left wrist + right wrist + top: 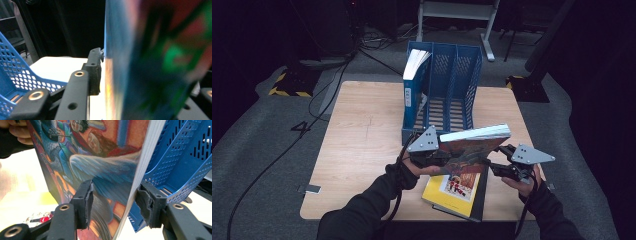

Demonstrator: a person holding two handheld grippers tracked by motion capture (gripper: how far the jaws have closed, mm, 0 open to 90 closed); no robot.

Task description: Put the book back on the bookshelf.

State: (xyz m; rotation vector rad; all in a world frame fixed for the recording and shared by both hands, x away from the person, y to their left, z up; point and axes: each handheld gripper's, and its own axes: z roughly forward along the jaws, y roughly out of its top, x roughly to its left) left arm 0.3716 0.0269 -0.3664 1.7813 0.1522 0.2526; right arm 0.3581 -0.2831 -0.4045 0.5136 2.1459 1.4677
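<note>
Illustrated book (472, 146) between both grippers' jaws; no legible lettering.

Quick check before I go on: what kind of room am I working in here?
Probably a lab or recording studio rather than an office: a light wooden table stands alone on grey carpet, black cables trail across the floor, yellow-and-black hazard tape marks a stand's base, and the surroundings are dark.

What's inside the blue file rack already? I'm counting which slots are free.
The blue file rack has one blue-spined book standing in its left slot. The middle and right slots look empty through to the slatted floor; the low front wall hides their near ends.
</note>
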